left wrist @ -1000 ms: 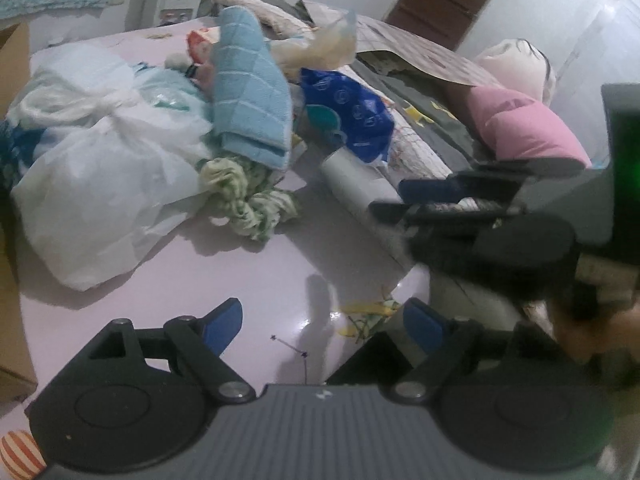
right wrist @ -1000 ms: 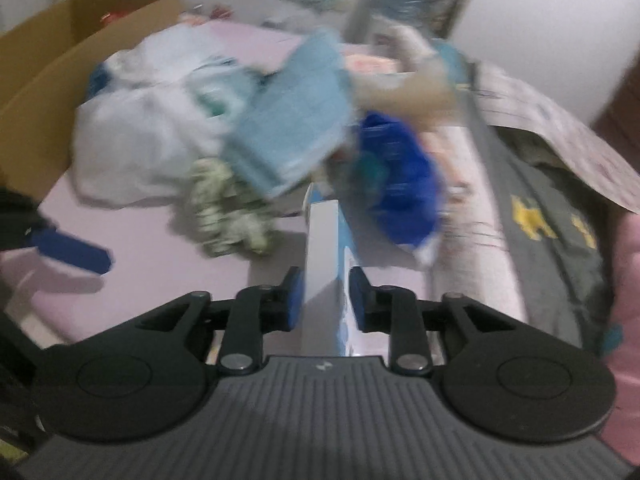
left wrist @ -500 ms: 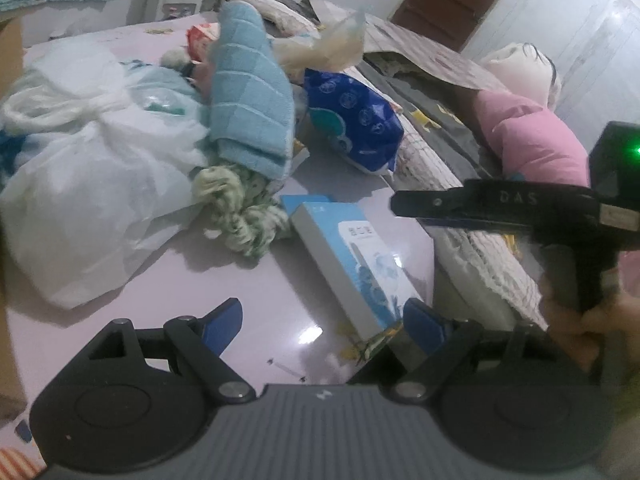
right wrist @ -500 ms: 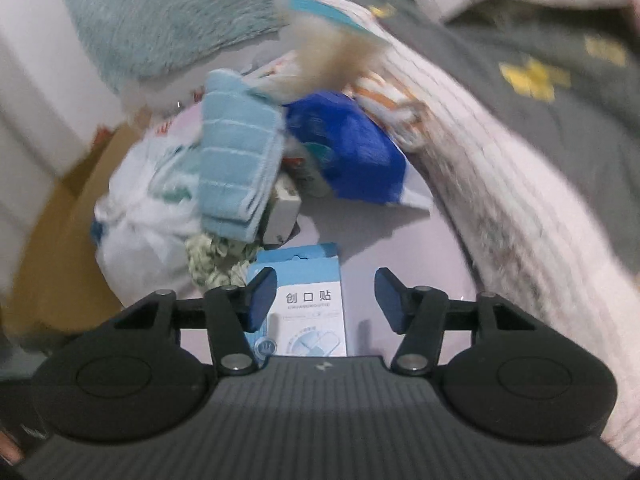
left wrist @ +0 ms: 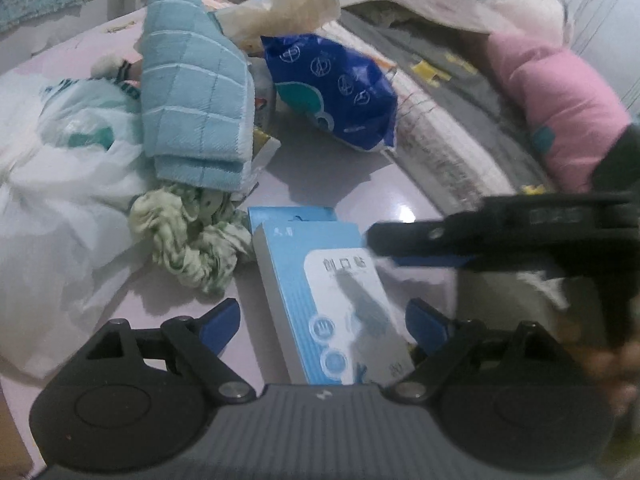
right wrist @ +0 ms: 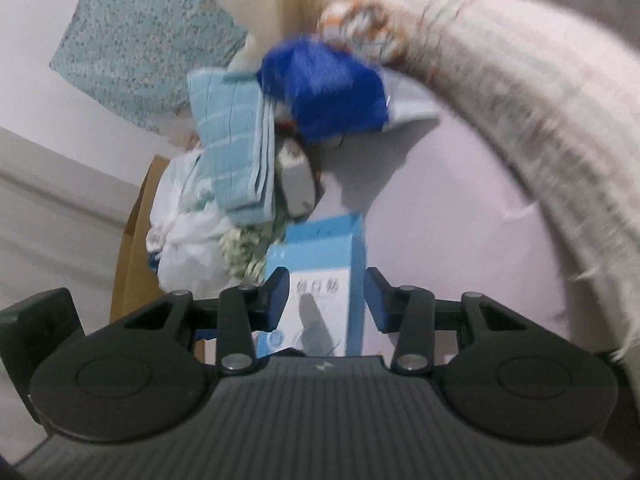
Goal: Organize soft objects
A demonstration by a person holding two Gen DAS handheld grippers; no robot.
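A light blue box [left wrist: 328,280] lies flat on the pink table [left wrist: 360,184]. My left gripper [left wrist: 322,320] hangs over its near end, open wide, the fingers clear of its sides. My right gripper [right wrist: 326,296] straddles the same box [right wrist: 320,264] from above; its jaws are closing, and a gap still shows at the right pad. From the left wrist it appears as a dark bar [left wrist: 400,240] over the box. Behind lie a folded light blue towel [left wrist: 192,108], a crumpled green-and-white cloth [left wrist: 188,236] and a blue plastic bag [left wrist: 336,92].
White plastic bags [left wrist: 60,184] fill the table's left side. A cardboard box [right wrist: 132,248] stands beyond them. Striped bedding [left wrist: 440,148] borders the table on the right, with a pink cushion [left wrist: 560,96] on it. A hand [left wrist: 616,364] holds the right gripper.
The right gripper let go of the box, which went from upright in its grip to flat on the table, and rolled over it. The left gripper moved in over the box.
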